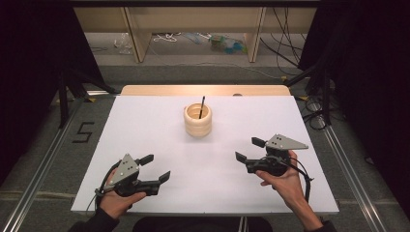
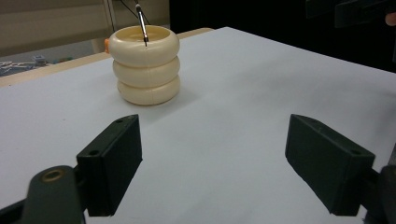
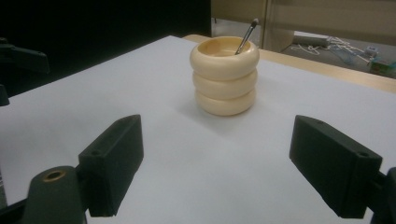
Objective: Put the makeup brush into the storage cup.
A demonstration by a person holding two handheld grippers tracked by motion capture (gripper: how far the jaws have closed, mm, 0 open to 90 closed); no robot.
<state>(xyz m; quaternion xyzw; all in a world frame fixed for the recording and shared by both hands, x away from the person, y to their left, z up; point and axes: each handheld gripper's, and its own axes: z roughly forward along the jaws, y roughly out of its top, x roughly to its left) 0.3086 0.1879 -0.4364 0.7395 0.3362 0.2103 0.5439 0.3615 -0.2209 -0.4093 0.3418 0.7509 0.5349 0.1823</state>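
On the white table (image 1: 145, 125), a glossy ribbed cream cup (image 1: 197, 120); both grippers' jaws gape empty.

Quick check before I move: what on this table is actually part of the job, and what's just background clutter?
Likely in play:
cream ribbed cup
dark pen standing in it
left tongs, open
right tongs, open

Lying about:
cables on the floor
coloured bits beyond the table
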